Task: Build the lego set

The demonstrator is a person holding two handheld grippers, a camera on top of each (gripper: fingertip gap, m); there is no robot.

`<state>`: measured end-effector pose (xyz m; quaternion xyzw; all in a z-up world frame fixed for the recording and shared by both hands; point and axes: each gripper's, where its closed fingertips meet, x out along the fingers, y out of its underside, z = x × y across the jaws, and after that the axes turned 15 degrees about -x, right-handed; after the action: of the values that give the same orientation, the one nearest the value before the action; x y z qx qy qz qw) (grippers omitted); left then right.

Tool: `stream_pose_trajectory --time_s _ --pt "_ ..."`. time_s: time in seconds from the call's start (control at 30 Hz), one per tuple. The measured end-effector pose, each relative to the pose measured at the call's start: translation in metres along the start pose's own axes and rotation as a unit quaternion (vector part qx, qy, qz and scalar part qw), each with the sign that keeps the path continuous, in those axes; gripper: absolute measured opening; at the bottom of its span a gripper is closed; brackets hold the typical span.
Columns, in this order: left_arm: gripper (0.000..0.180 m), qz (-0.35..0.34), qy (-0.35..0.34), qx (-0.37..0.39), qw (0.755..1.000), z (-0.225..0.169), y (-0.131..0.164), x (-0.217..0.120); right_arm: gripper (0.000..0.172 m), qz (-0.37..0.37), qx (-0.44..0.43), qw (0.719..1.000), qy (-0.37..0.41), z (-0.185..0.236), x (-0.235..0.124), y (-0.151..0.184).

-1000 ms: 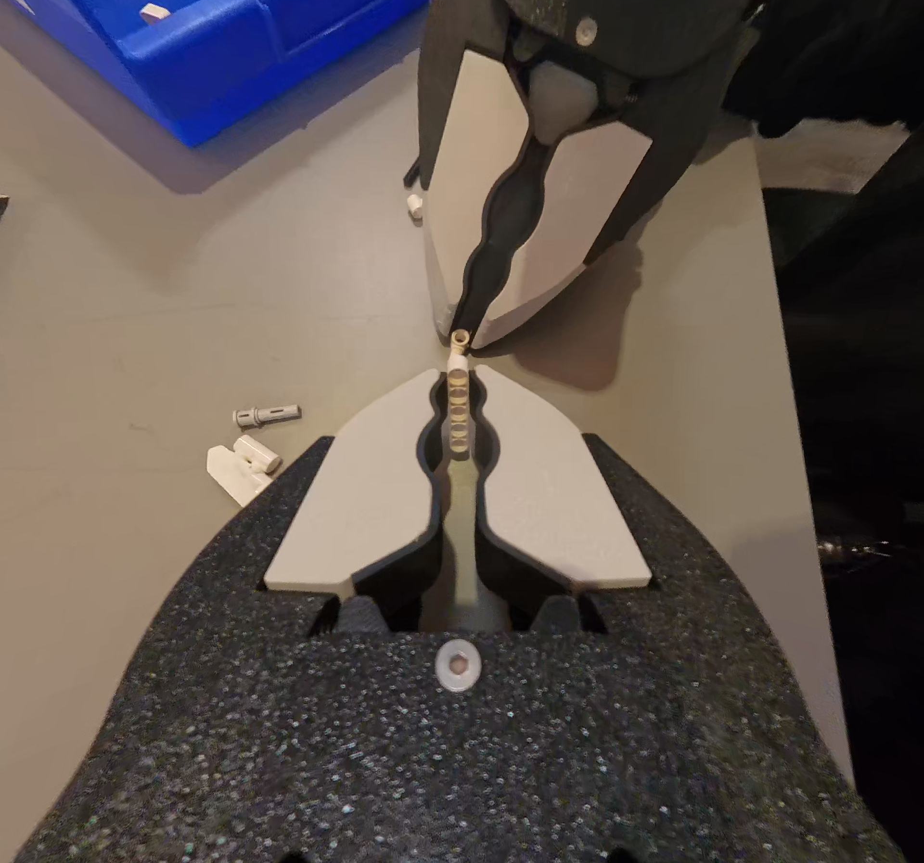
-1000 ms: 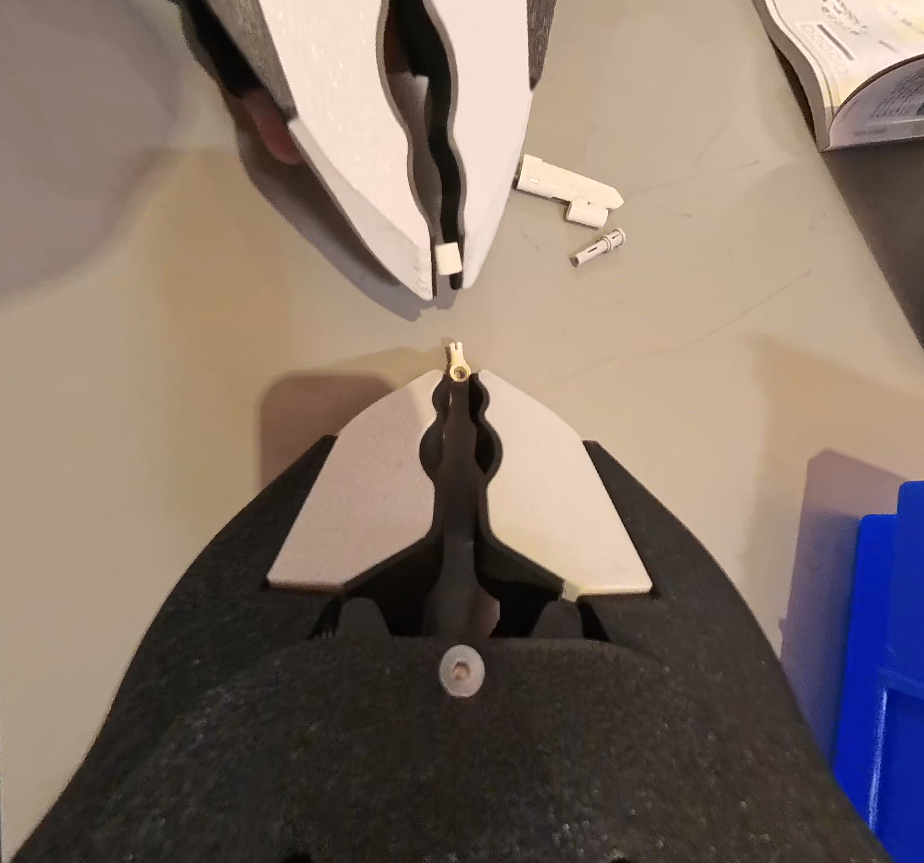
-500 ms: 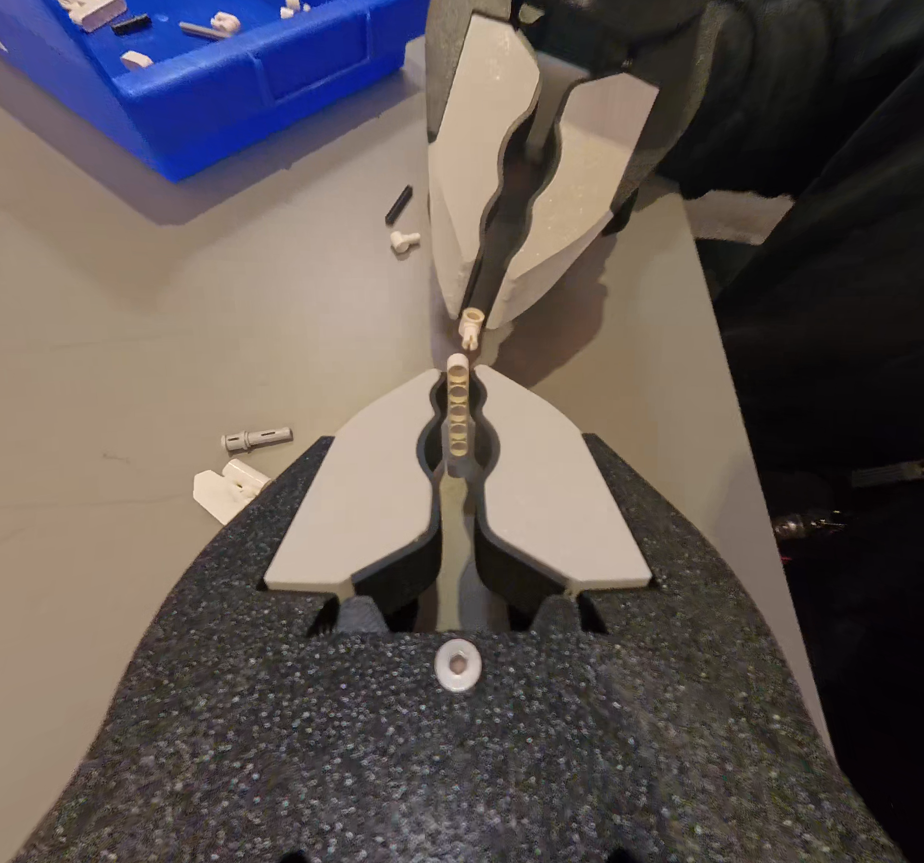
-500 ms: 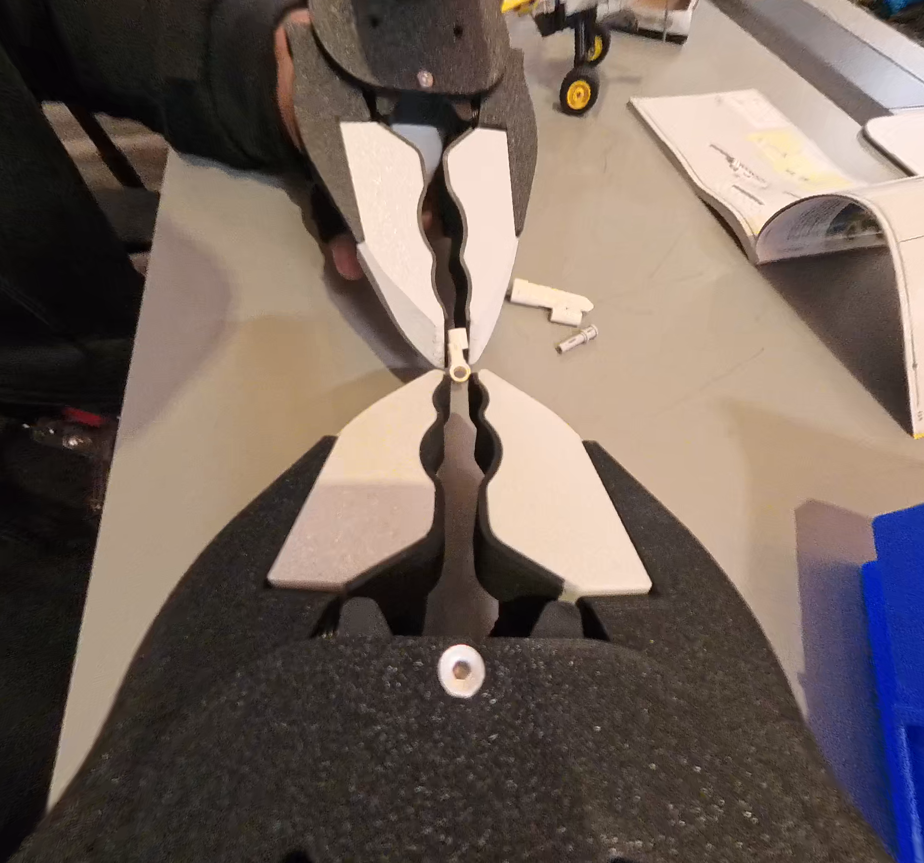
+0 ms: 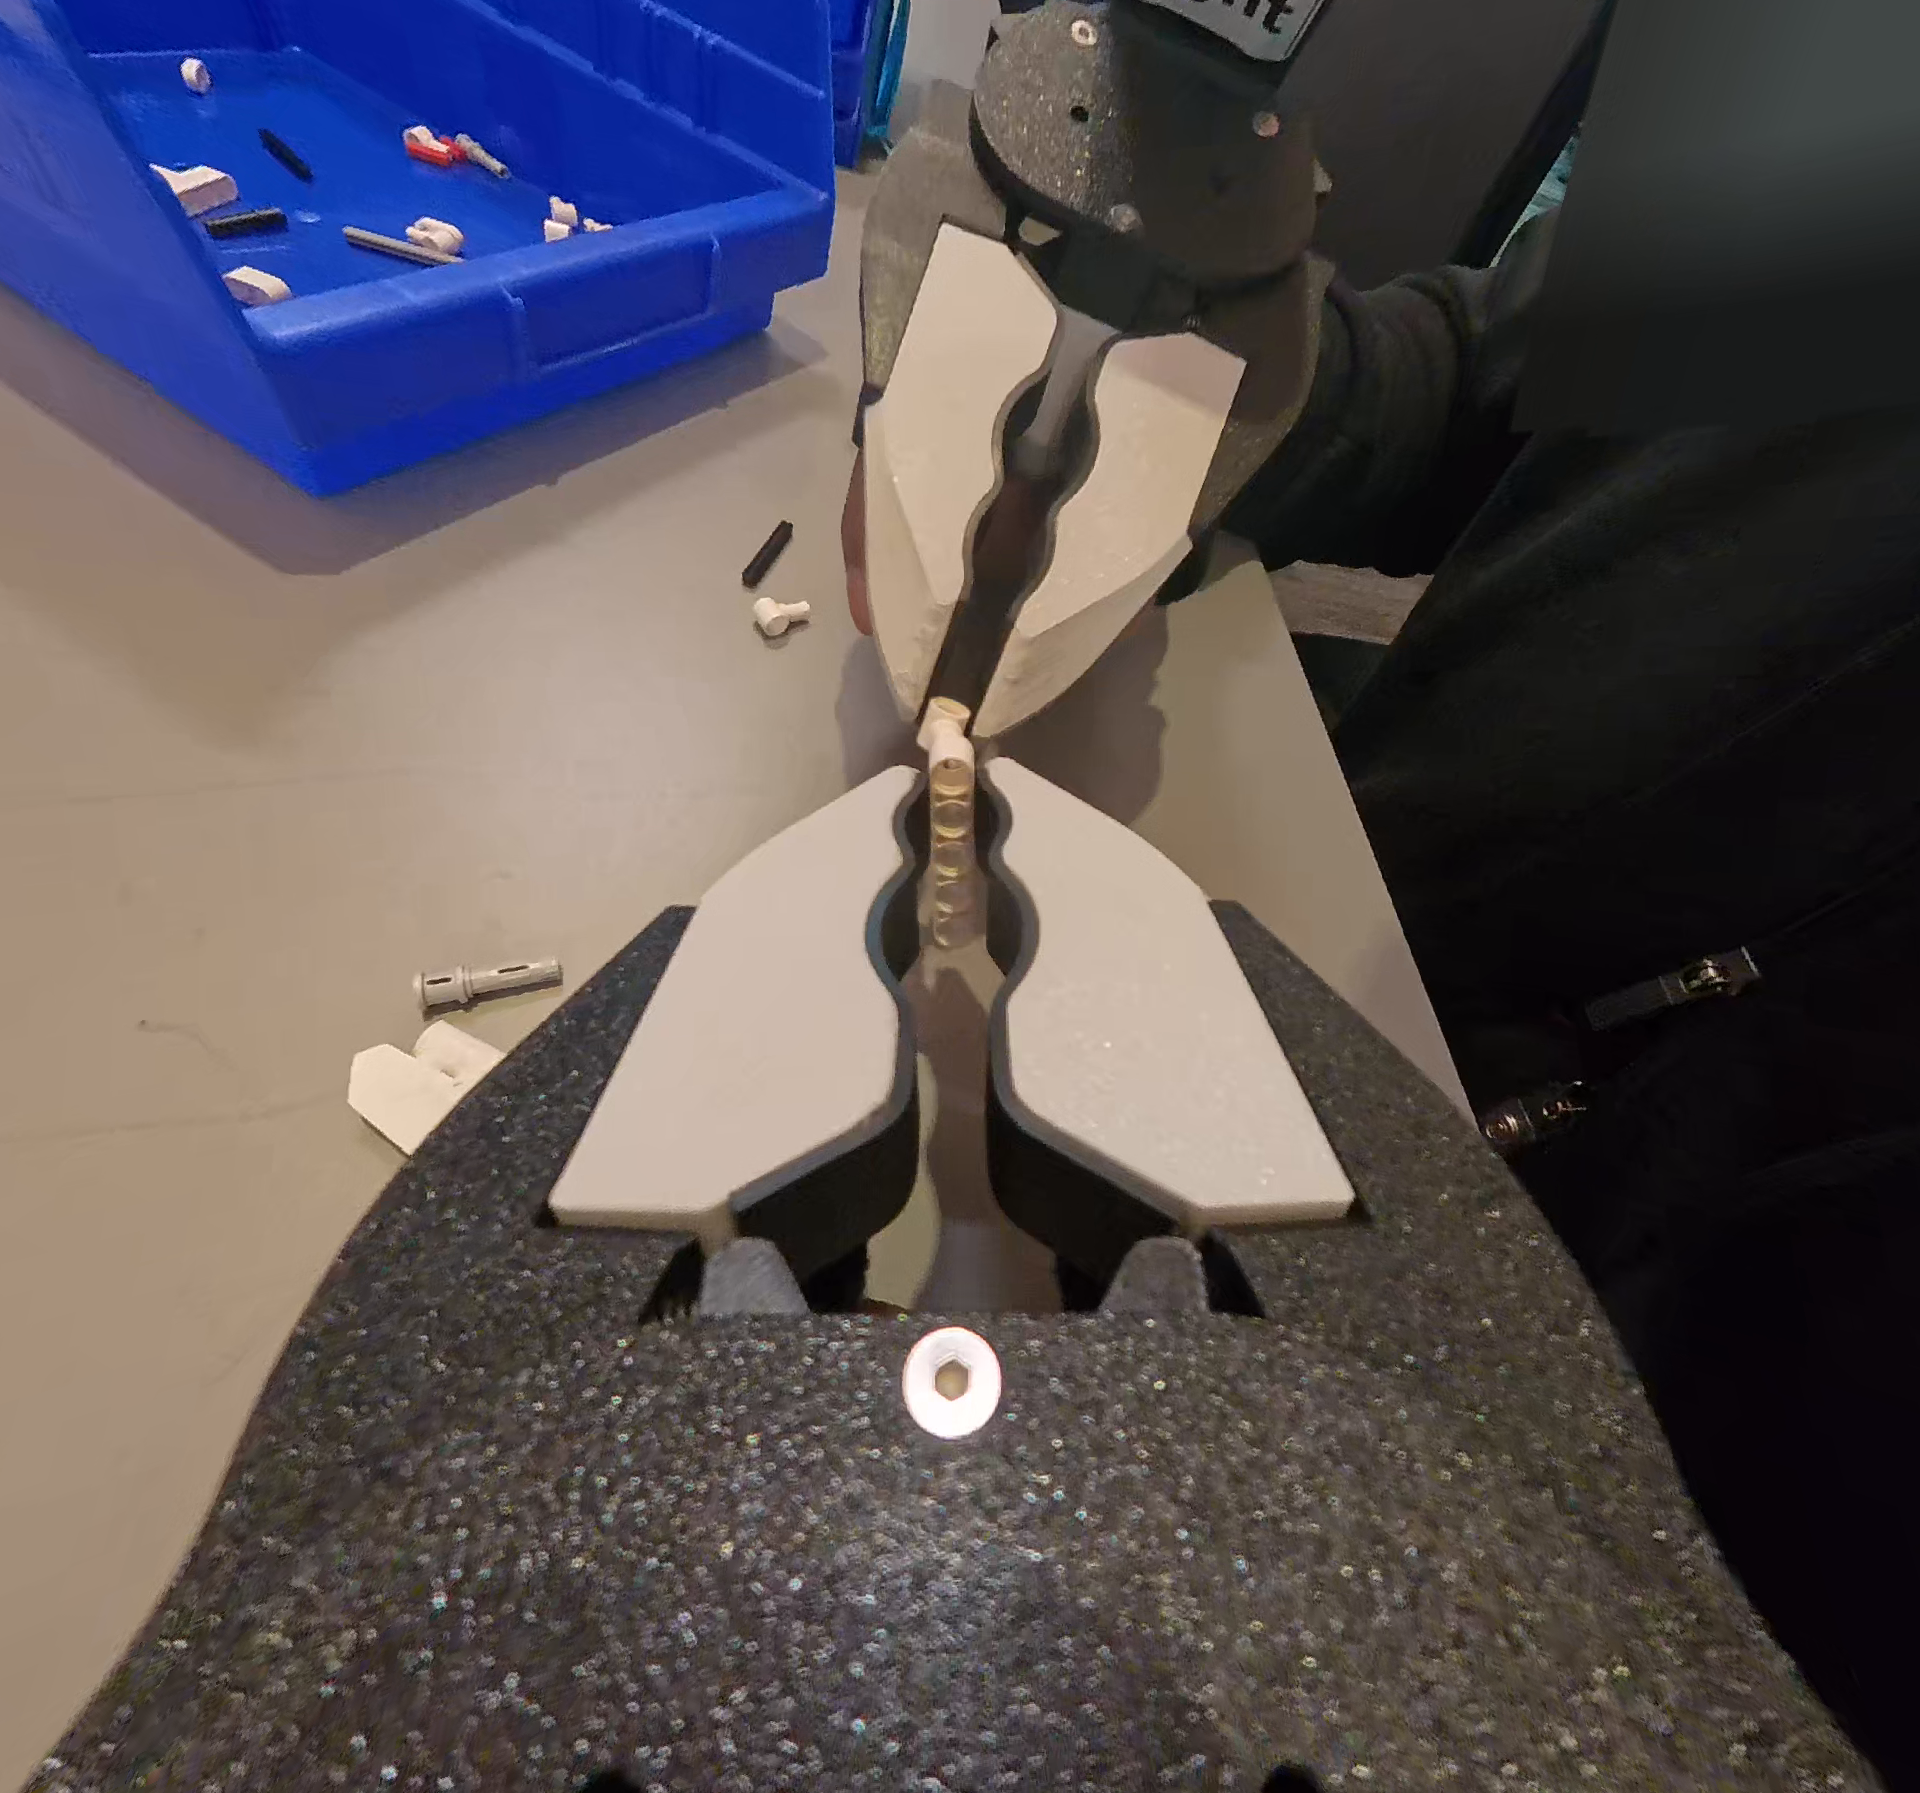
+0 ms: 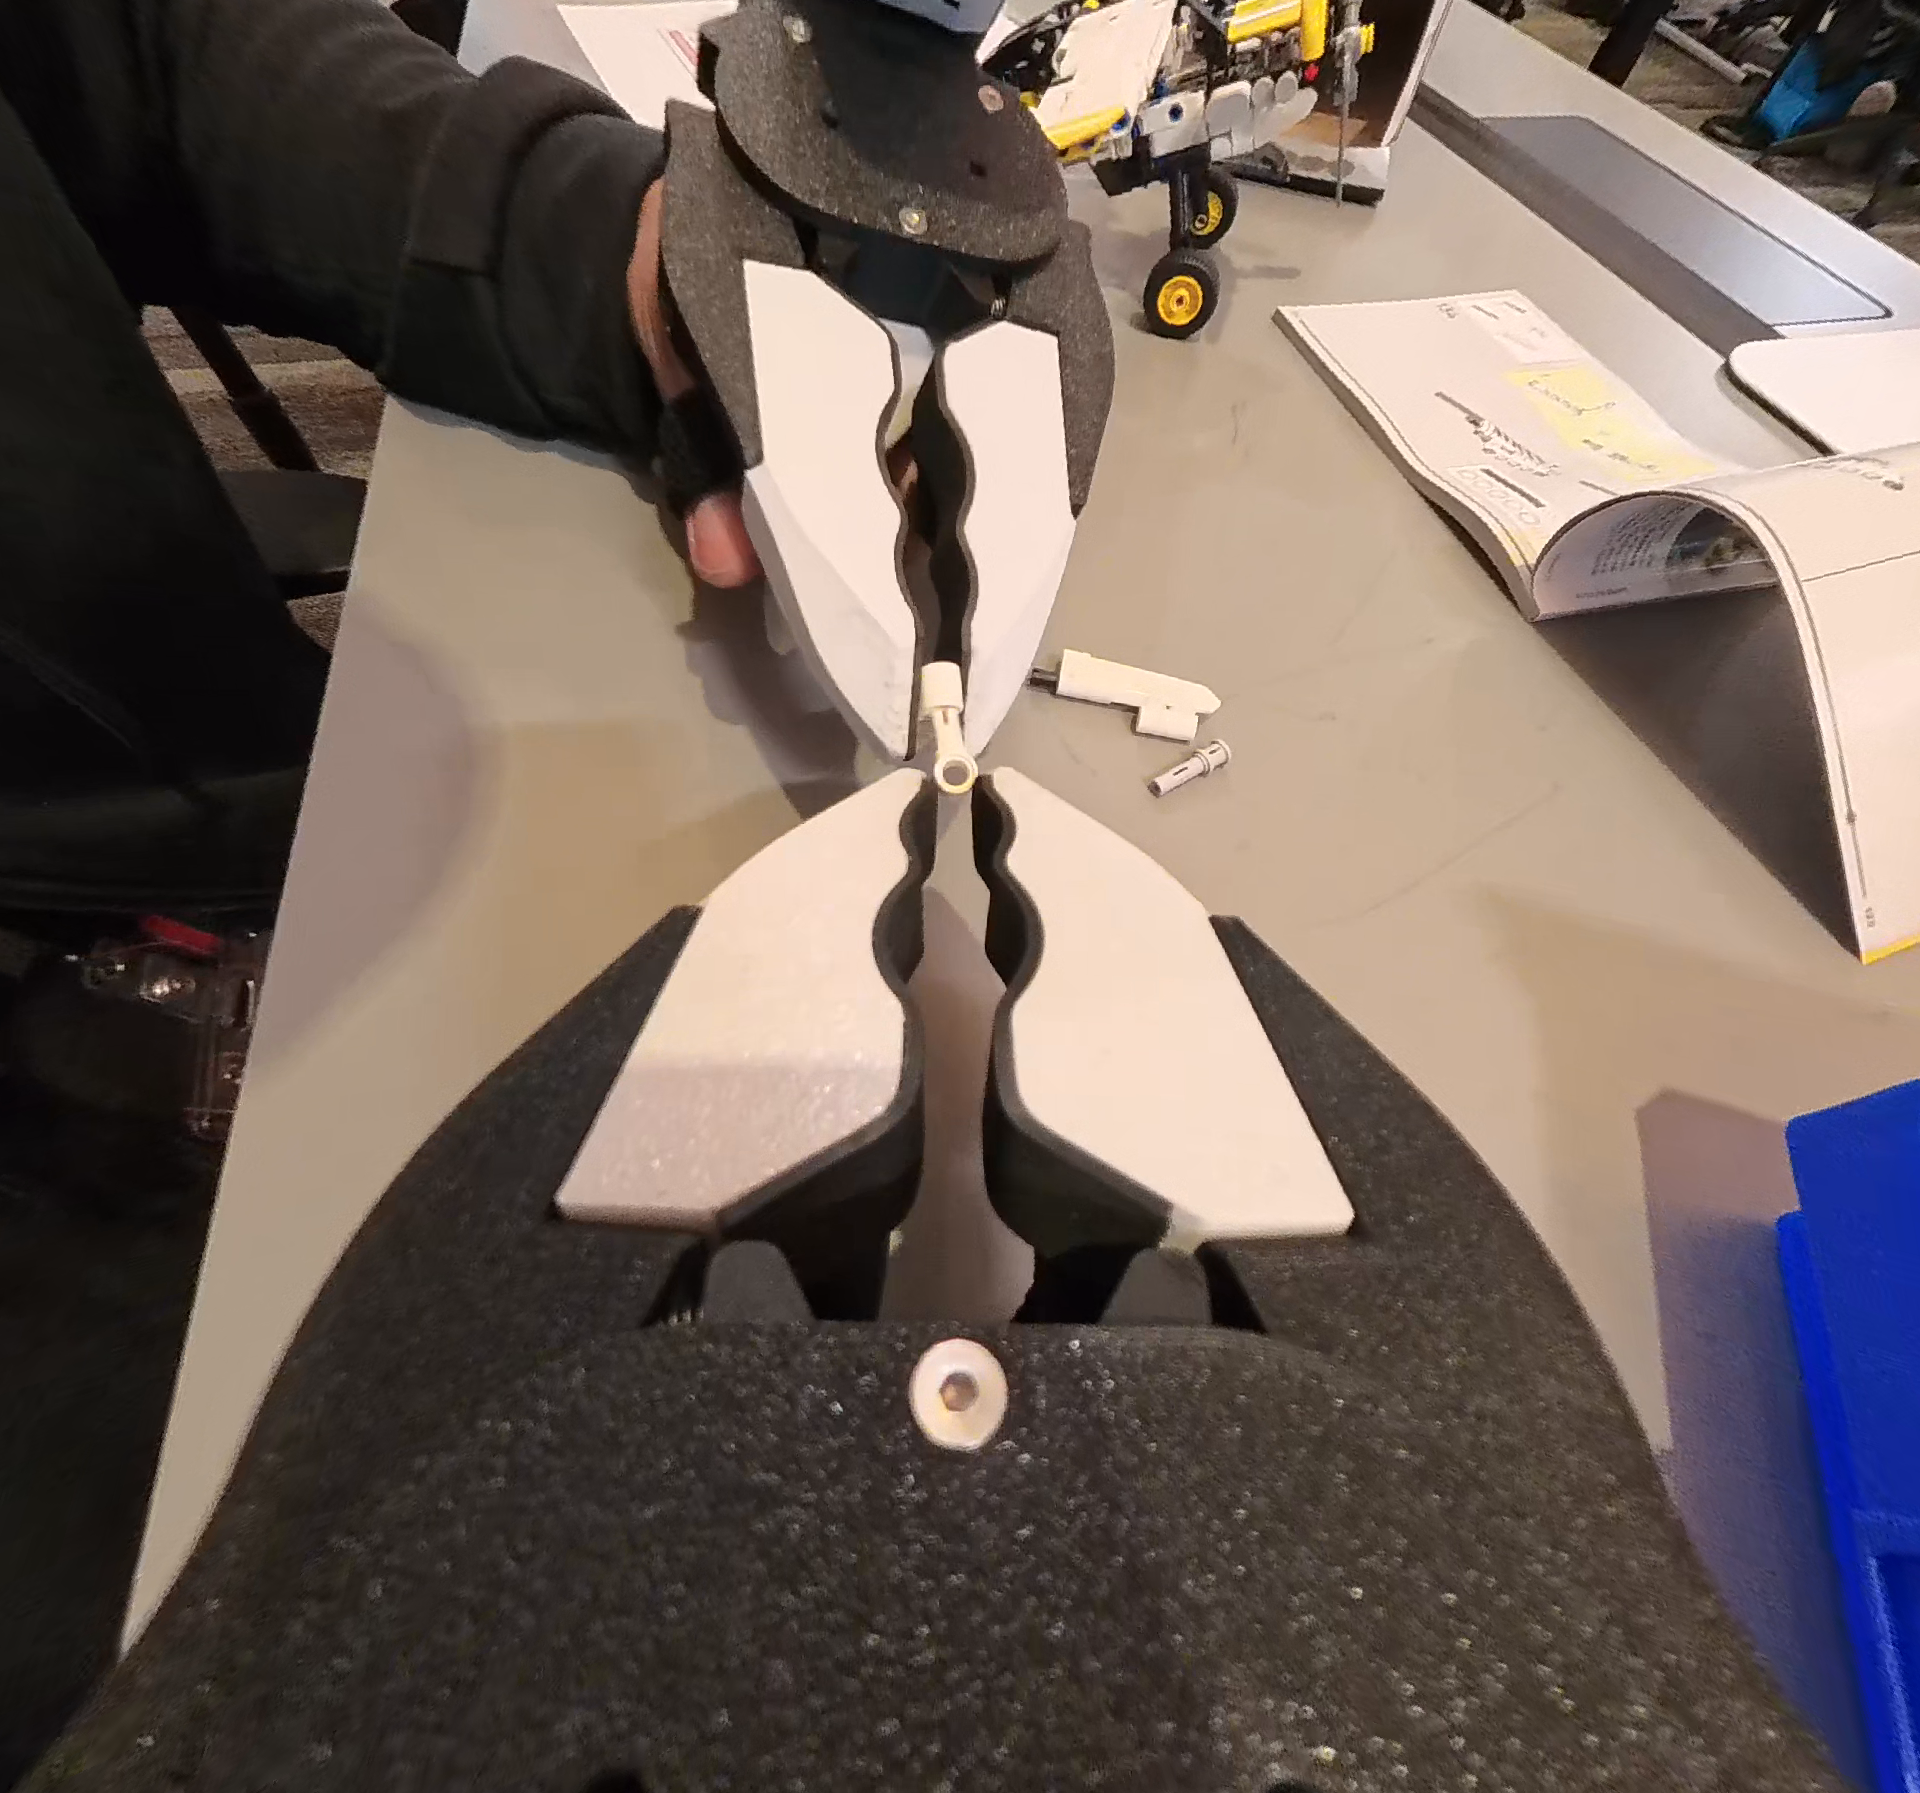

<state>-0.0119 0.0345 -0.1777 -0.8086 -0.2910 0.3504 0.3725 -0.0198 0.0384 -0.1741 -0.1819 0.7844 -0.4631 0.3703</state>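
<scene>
My left gripper point(image 5: 953, 777) is shut on a white beam with a row of holes point(image 5: 948, 850), which lies lengthwise between its fingers with the tip poking out. My right gripper point(image 6: 954, 785) is shut on a small white pin connector with a ring end point(image 6: 952, 769). The connector's pin points at the beam's end point(image 6: 940, 685) and touches it. In the left wrist view the right gripper point(image 5: 948, 704) comes down from above with the connector point(image 5: 943, 723) against the beam's tip. In the right wrist view the left gripper point(image 6: 938, 735) faces mine, tip to tip.
A blue bin point(image 5: 540, 330) with several small parts stands at the back left. Loose on the grey table are a grey pin point(image 5: 488, 980), a white piece point(image 5: 416, 1089), a black pin point(image 5: 767, 554) and a white connector point(image 5: 779, 613). An open booklet point(image 6: 1558, 455) and a yellow-and-white model vehicle point(image 6: 1174, 102) lie beyond. Less than 4 cm separates the two grippers' tips. The white piece point(image 5: 416, 1089) is about 10 cm from my left fingertips. My right wrist view point(image 6: 1172, 699) looks at it from another angle.
The two grippers have drawn together and both views have tilted up. The connector's pin, which was apart from the beam a second ago, now meets the beam's end. Both grasps are unchanged.
</scene>
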Motion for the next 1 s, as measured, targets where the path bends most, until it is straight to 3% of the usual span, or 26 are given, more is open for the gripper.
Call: stream_pose_trajectory --time_s 0.37,0.63,1.0 --pt "0.007 -0.027 0.008 0.019 0.999 -0.005 -0.006 -0.002 0.006 -0.033 0.012 0.999 -0.004 0.001 0.0 -0.008" --pt "0.007 -0.016 -0.06 0.06 0.996 0.006 -0.003 0.001 0.005 0.037 -0.047 0.998 0.016 0.0 0.003 0.008" --pt "0.007 0.006 -0.098 0.115 0.989 0.01 0.003 0.005 0.0 0.089 -0.099 0.991 0.03 0.002 0.005 0.018"
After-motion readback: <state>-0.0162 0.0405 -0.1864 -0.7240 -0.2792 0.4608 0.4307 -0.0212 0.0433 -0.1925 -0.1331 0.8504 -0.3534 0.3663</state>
